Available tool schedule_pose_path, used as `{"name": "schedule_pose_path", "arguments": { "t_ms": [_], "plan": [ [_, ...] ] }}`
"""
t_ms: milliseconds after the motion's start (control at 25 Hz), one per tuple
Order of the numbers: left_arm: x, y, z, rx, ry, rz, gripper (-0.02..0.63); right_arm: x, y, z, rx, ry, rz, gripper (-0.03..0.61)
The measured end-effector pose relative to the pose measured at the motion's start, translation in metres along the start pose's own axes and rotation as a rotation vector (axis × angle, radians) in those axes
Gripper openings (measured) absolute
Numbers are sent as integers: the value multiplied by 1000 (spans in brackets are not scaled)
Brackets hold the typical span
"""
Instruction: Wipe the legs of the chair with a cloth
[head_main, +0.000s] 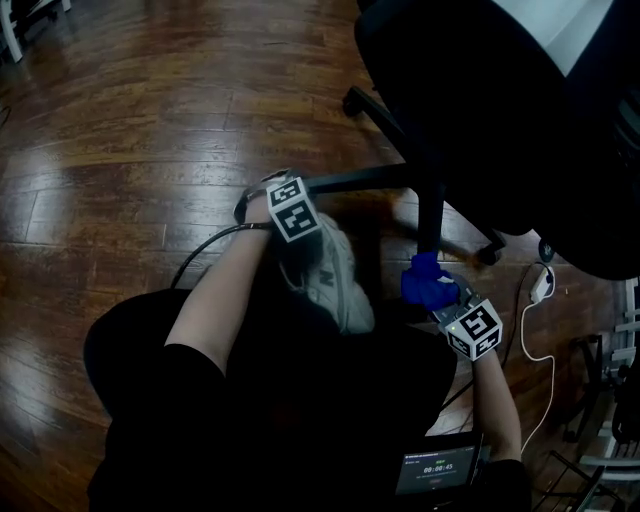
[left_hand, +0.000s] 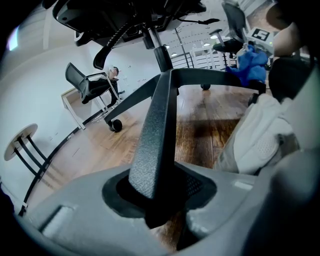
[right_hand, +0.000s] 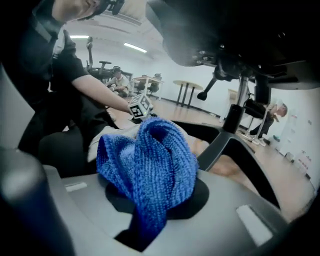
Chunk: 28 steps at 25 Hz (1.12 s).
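With the left gripper (left_hand: 160, 200) clamped on one chair leg (left_hand: 160, 115) to steady the base and the right gripper (right_hand: 150, 210) pinching the bunched blue cloth (right_hand: 150, 165) just beside a second leg (head_main: 430, 215) (contact unclear), press the cloth on firmly and stroke along the leg's length.

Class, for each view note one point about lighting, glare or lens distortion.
Head view: dim overall, glare streaks on the wooden floor, chair seat almost black. Left gripper view: fisheye curves the room, corners dark, chair leg sharp up close. Right gripper view: bright ceiling lights, blue cloth crisp, rim shadowed.
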<state>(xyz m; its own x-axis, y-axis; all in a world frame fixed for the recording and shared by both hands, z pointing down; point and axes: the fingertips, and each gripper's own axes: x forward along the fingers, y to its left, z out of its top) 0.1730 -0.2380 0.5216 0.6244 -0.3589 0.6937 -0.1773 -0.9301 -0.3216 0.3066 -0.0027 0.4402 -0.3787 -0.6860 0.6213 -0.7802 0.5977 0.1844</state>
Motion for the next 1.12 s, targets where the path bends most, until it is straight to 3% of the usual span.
{"name": "schedule_pose_path", "arguments": {
  "t_ms": [120,280,600,800,1000,1120],
  "plan": [
    [0,1,-1,-4,3,4,149,-5,14,-9,14,30,56,77],
    [1,-1,1,-8,0,2,149,1,7,-5,-40,14,31,75],
    [1,1,3,-6,-11,7,149,43,-101,45,29,-45,-206,75],
    [1,1,3,5,-12,5,149,64,-156,72,56,-61,-299,78],
    [1,0,3,7,-14,3,149,56,-151,70,77,-109,-360,78],
    [0,-1,3,6,-13,0,149,44,-118,54,44,-76,-311,77]
  ]
}}
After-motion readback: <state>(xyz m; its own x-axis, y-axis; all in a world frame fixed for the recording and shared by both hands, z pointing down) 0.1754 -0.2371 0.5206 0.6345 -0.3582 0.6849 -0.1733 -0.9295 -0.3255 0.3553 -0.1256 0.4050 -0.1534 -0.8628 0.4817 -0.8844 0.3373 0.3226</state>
